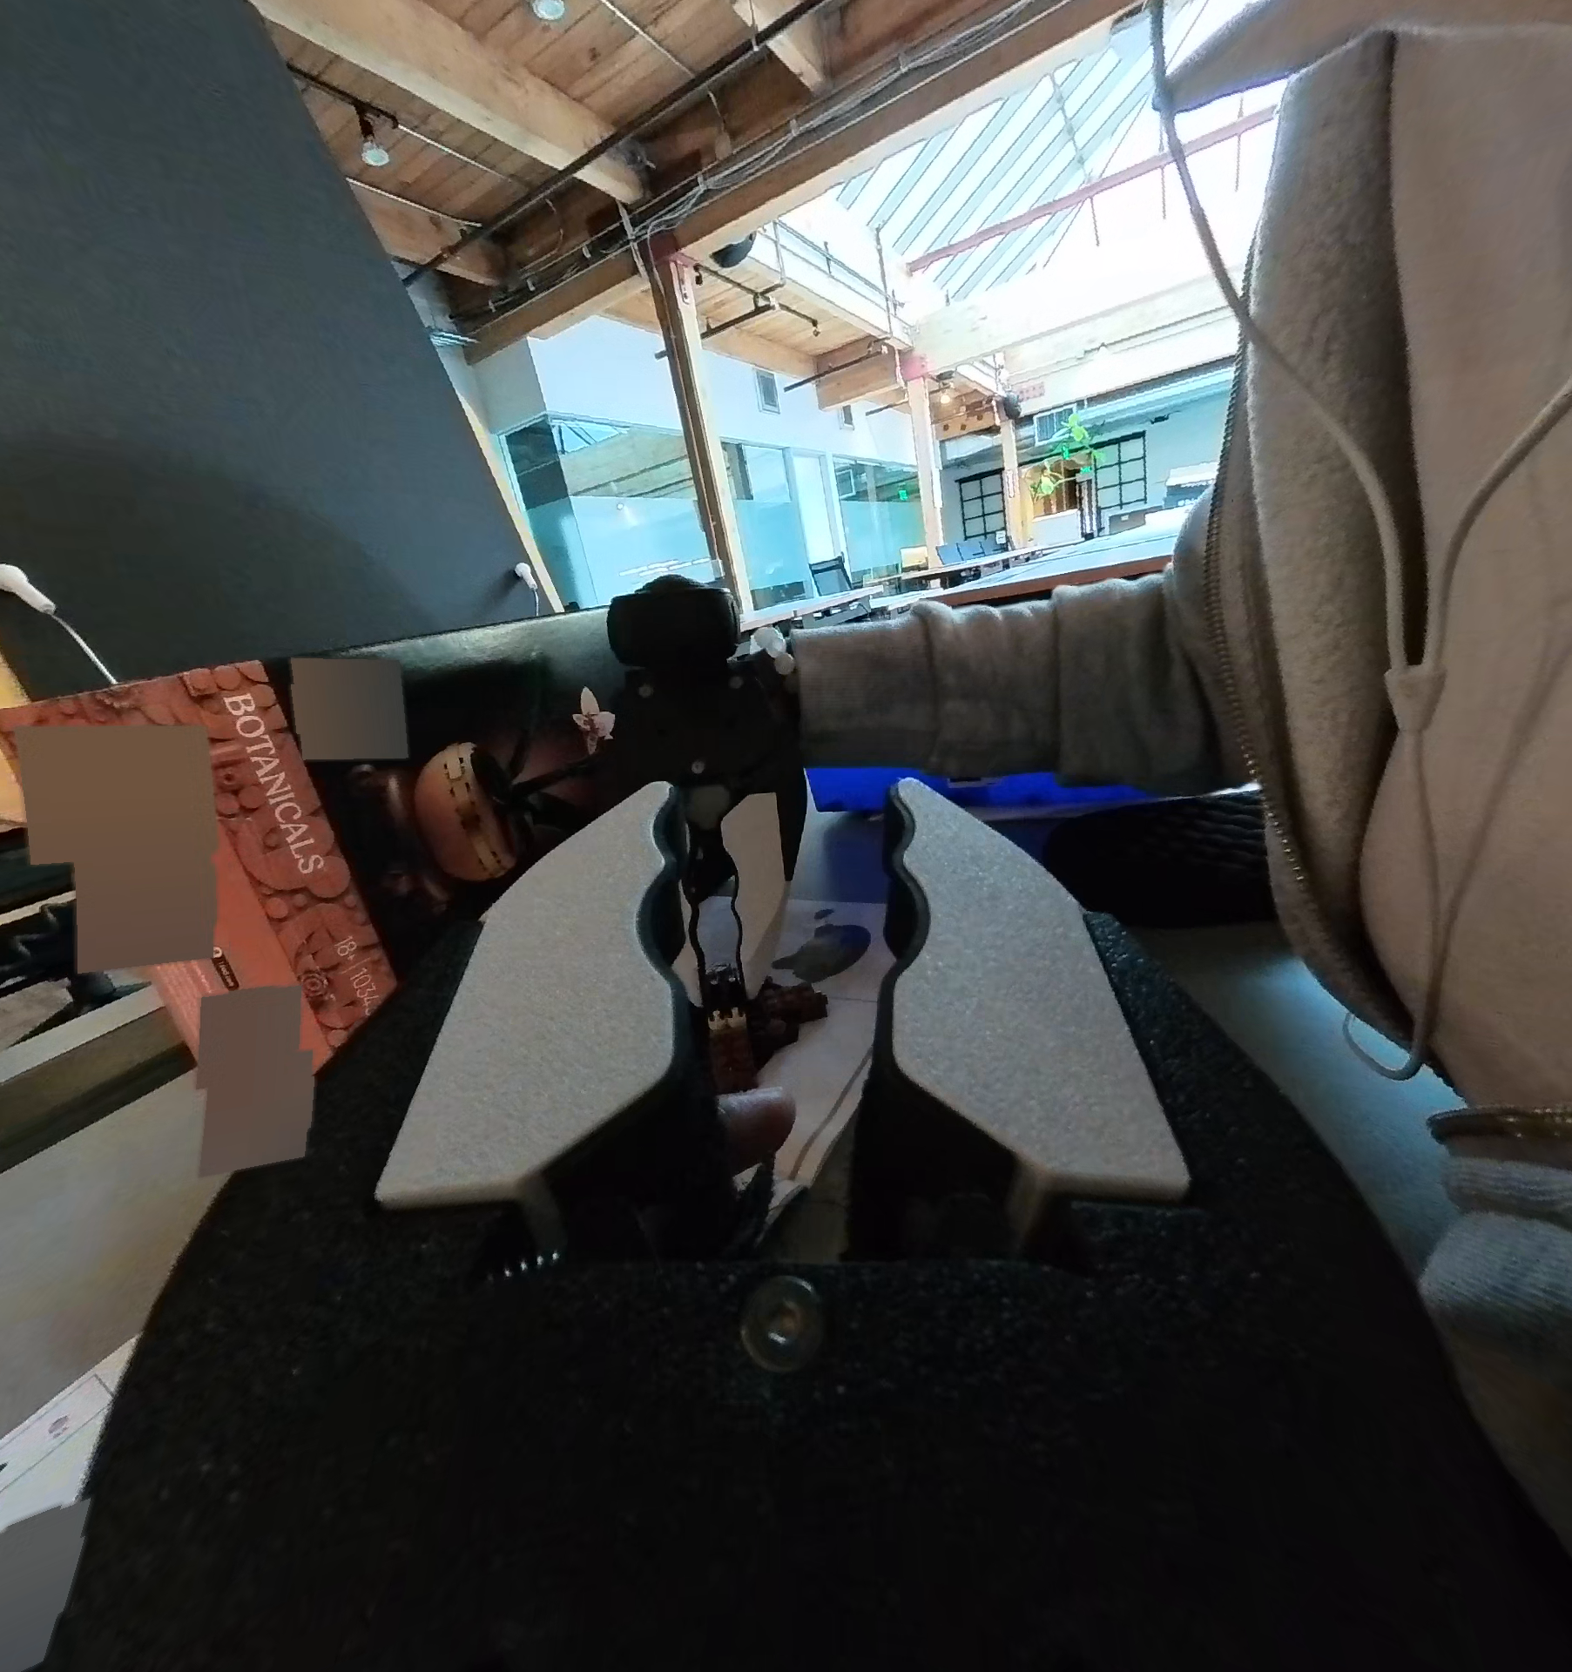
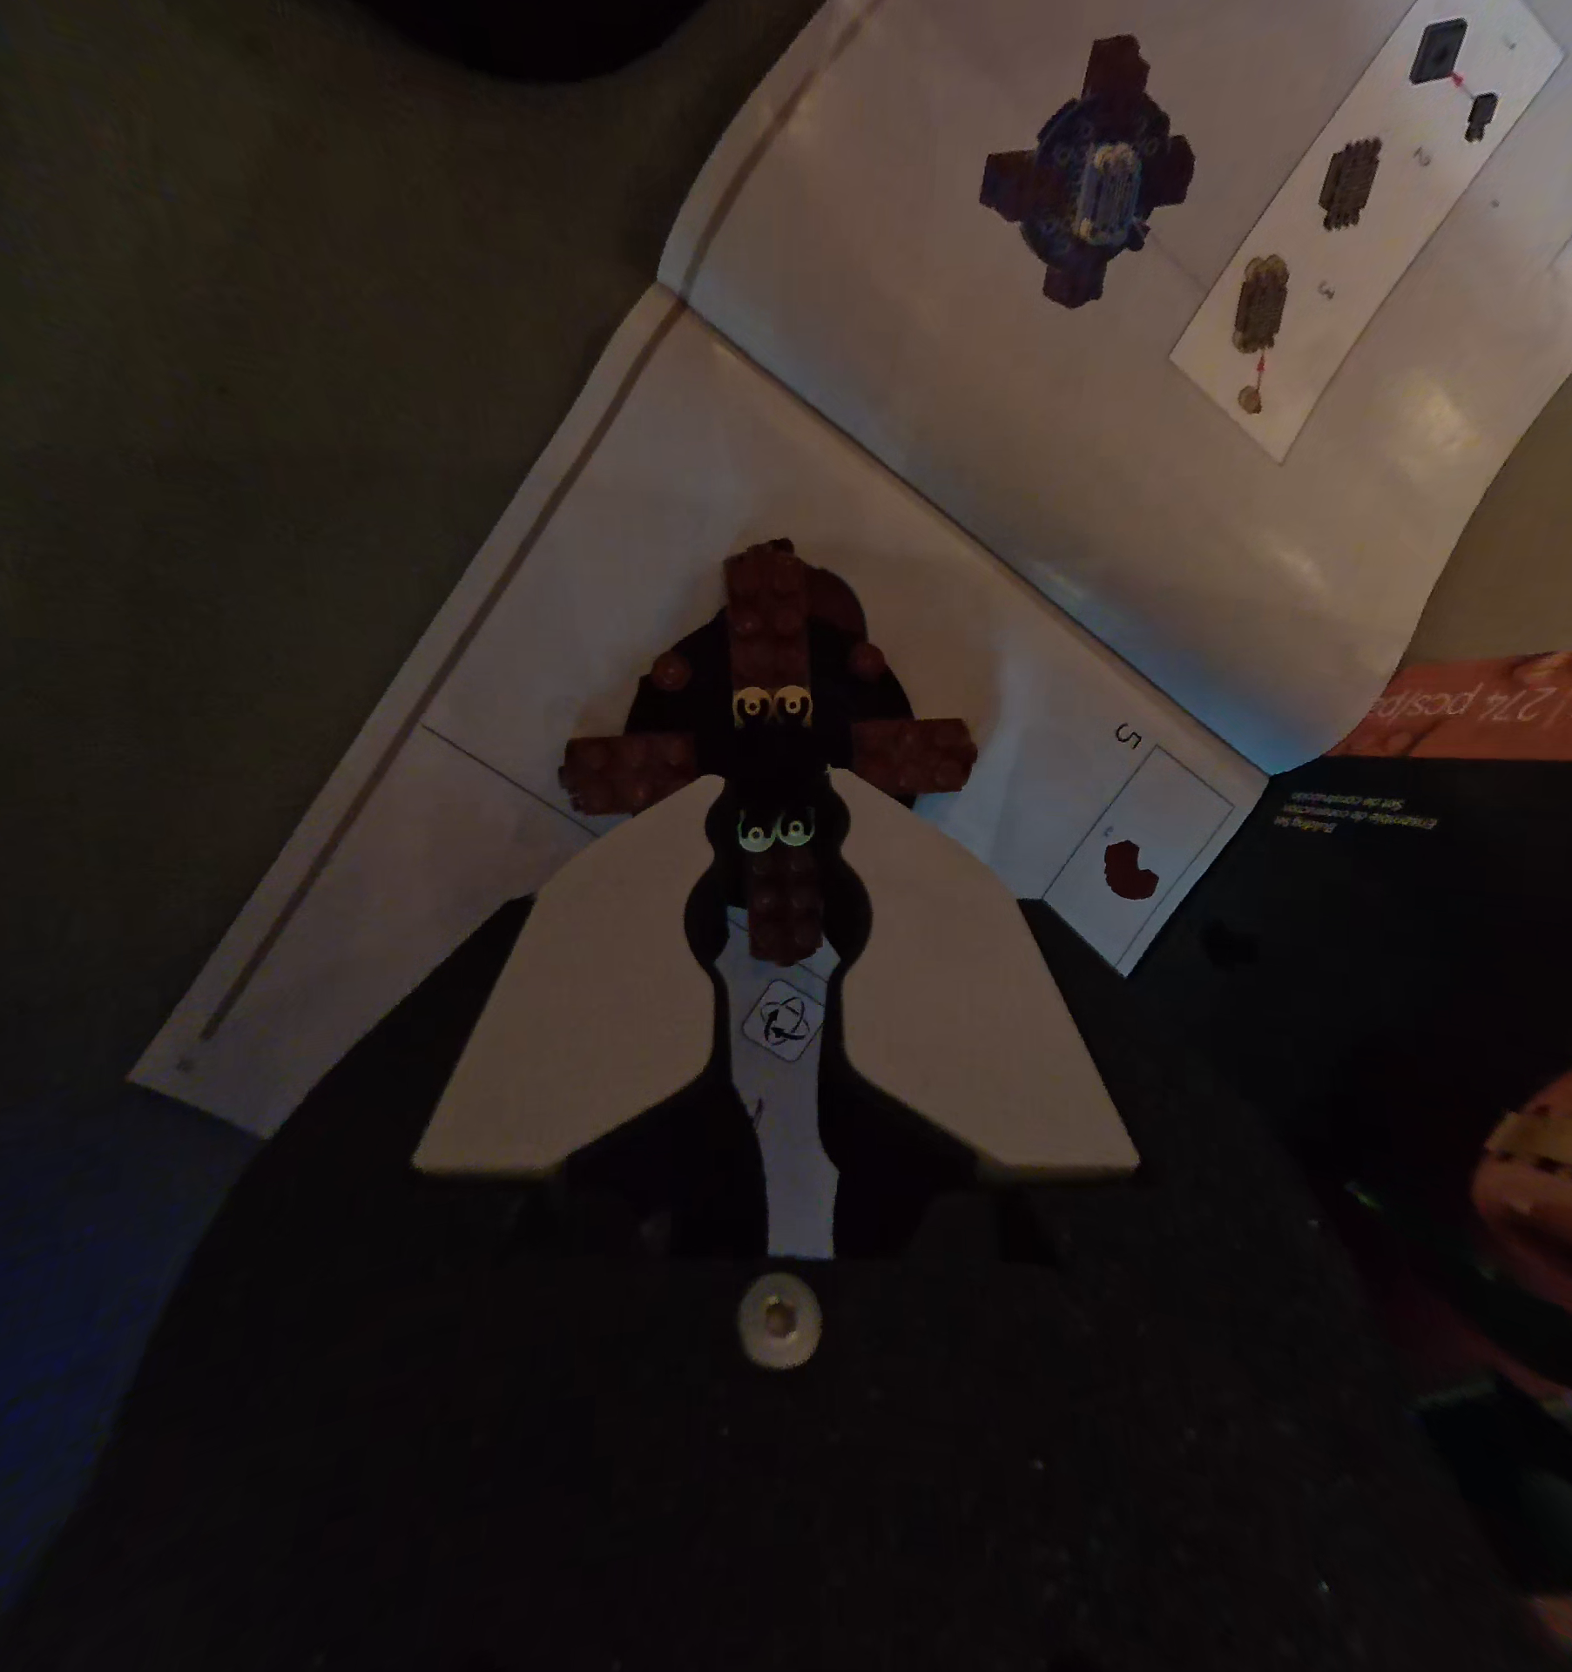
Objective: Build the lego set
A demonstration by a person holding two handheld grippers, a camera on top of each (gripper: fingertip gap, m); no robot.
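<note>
A brick model [image 2: 768,651] with reddish-brown cross arms on a round black base lies on an open instruction booklet [image 2: 945,543]. My right gripper [image 2: 777,783] points down at it, and its fingers are closed on the dark middle part of the model, between two pairs of small cream pieces. In the left wrist view the right gripper [image 1: 719,814] comes down from above onto the model [image 1: 737,1013]. My left gripper [image 1: 782,796] is open and holds nothing. It is held level, a little short of the model. A fingertip [image 1: 755,1122] shows between its fingers.
A printed set box [image 1: 311,859] stands on edge to the left and also shows in the right wrist view [image 2: 1442,905]. A blue bin [image 1: 900,796] is behind. A person's beige sleeve [image 1: 990,688] and jacket fill the right. A dark panel [image 1: 176,362] rises at back left. My hands' fingertips stand some 20 centimetres from each other.
</note>
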